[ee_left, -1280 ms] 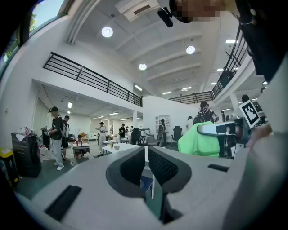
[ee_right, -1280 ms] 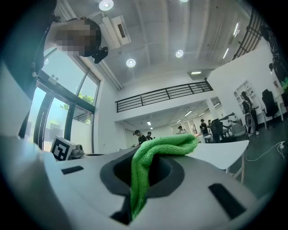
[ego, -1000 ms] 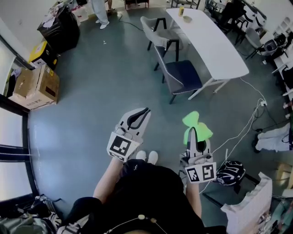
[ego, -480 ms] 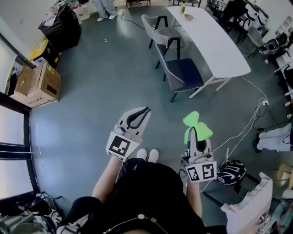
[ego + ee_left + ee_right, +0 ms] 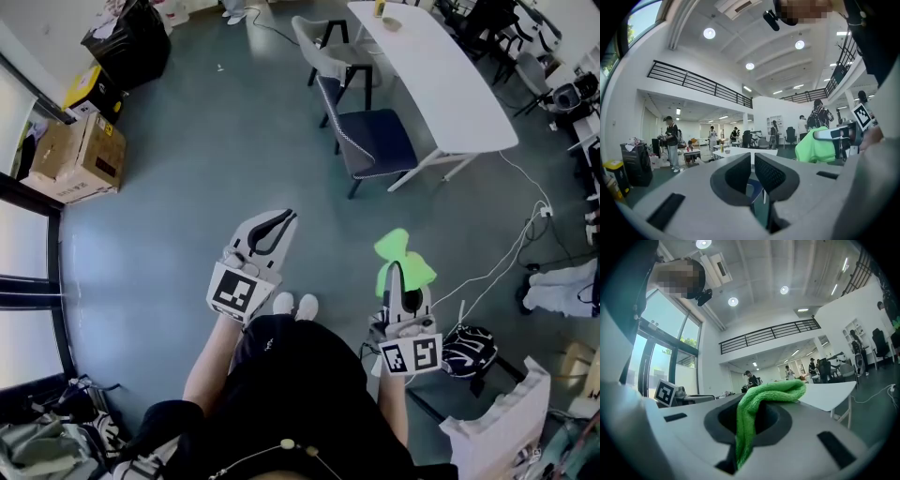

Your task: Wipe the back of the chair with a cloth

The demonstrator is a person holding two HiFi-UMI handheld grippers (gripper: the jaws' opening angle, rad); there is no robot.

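**Approach: cloth in hand, chair not yet reached**

The right gripper (image 5: 397, 279) is clamped on a green microfibre cloth (image 5: 403, 255), and a fold of it stands up past the jaw tips. The left gripper (image 5: 274, 225) has its jaws drawn almost together, only a slit between the pads, and holds nothing. The navy-seated chair (image 5: 377, 142) stands well apart, ahead and slightly left of the right gripper, tucked at the white table (image 5: 441, 84). Its grey back (image 5: 330, 111) is on the side away from the table, and its top edge runs roughly away from the person. The right gripper is nearer and already holds the cloth, so I judge the reach falls to it. Compared with a second ago, the chair sits a little higher in the head view and the left gripper has drifted left, while the right gripper and cloth are unchanged. The gap to the chair has not visibly closed.
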